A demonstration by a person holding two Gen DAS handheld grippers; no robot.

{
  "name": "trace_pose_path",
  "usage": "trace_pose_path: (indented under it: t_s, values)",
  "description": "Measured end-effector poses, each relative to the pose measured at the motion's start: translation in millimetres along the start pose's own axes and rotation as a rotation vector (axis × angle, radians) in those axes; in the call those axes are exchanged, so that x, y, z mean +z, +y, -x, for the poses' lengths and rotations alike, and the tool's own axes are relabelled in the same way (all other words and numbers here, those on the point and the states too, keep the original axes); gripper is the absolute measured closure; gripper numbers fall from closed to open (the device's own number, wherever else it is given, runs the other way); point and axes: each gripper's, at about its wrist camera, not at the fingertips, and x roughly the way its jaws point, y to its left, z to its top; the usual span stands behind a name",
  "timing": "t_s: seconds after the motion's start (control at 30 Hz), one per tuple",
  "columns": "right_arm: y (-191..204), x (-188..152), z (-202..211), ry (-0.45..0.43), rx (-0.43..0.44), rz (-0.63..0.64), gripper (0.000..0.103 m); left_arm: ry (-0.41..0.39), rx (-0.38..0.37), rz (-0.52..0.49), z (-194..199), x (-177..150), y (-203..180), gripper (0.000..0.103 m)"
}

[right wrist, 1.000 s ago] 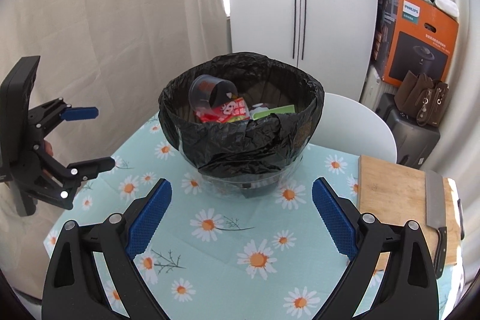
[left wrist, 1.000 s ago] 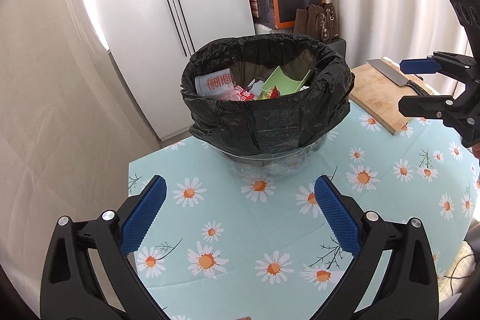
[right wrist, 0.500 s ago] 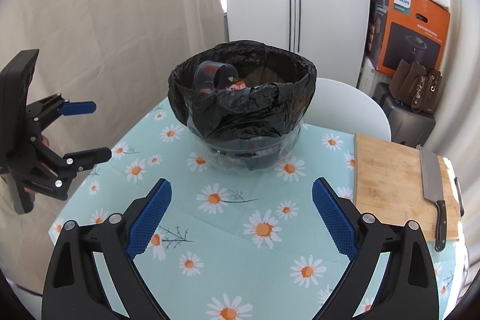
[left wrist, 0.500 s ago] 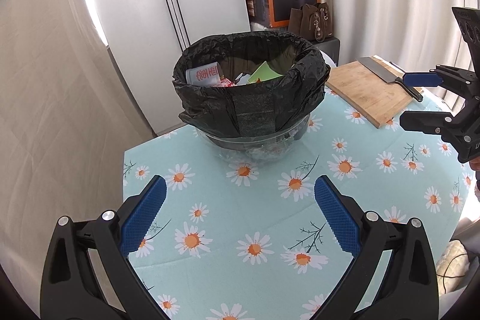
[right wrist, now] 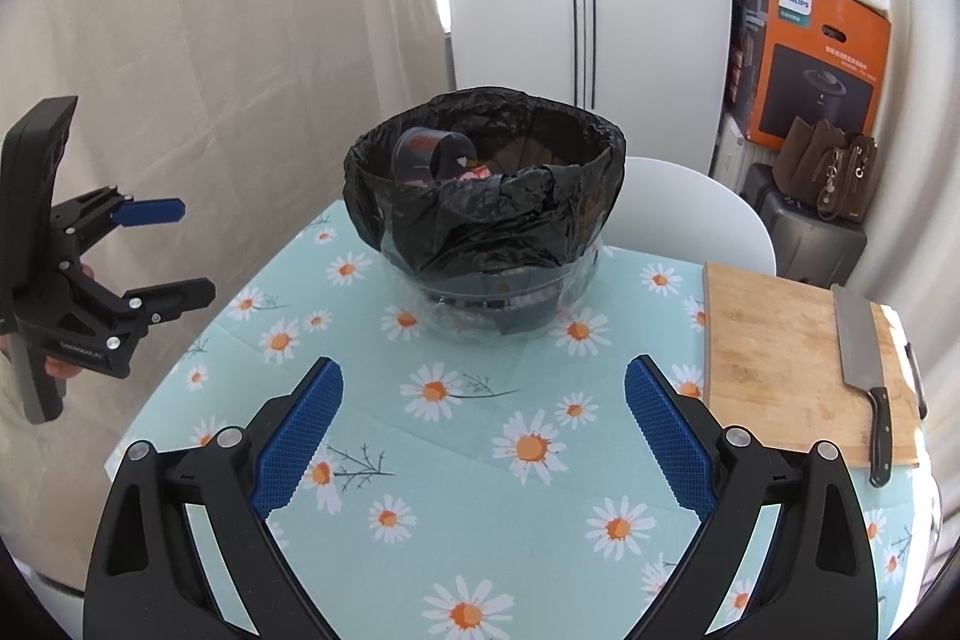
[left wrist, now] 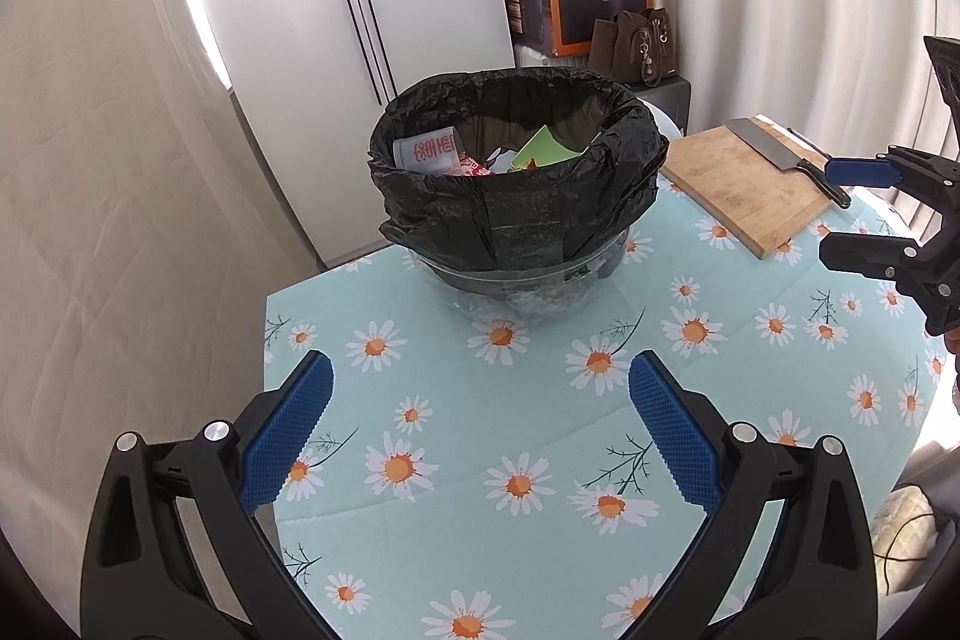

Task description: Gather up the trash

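The left gripper (left wrist: pixel 477 415) hangs with its blue pads spread wide and nothing between them, on the near side of the trash bin (left wrist: pixel 516 196), well apart from it. The right gripper (right wrist: pixel 483 421) is likewise spread and empty, near side of the bin too, with the cutting board (right wrist: pixel 792 346) to its right. Each gripper shows at the edge of the other's view, flanking the bin with jaws apart.

The bin stands on the daisy tablecloth (left wrist: pixel 528 400), lined with a black bag (right wrist: pixel 480 220) whose edge is folded down over the clear rim, presumably so it stays put while filling. Inside lie the trash pieces: a clear plastic cup (left wrist: pixel 427 152) with red print, a green card (left wrist: pixel 543 148) and red wrappers. No loose scrap shows on the cloth around the bin, so the collecting looks about finished. A cleaver (right wrist: pixel 858 346) lies on the board beside the bin, handle toward the near edge, clear of both grippers.
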Motion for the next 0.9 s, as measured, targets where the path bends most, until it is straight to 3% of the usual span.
trace_pose_path:
  t_s: [0.47, 0.9]
  values:
    - [9, -4, 3, 0.012, -0.014, 0.024, 0.012, 0.020, 0.001, -0.043, 0, -11, -4, 0.006]
    - [14, 2, -2, 0.007, -0.019, 0.054, 0.012, 0.008, 0.005, -0.035, 0, -2, 5, 0.006]
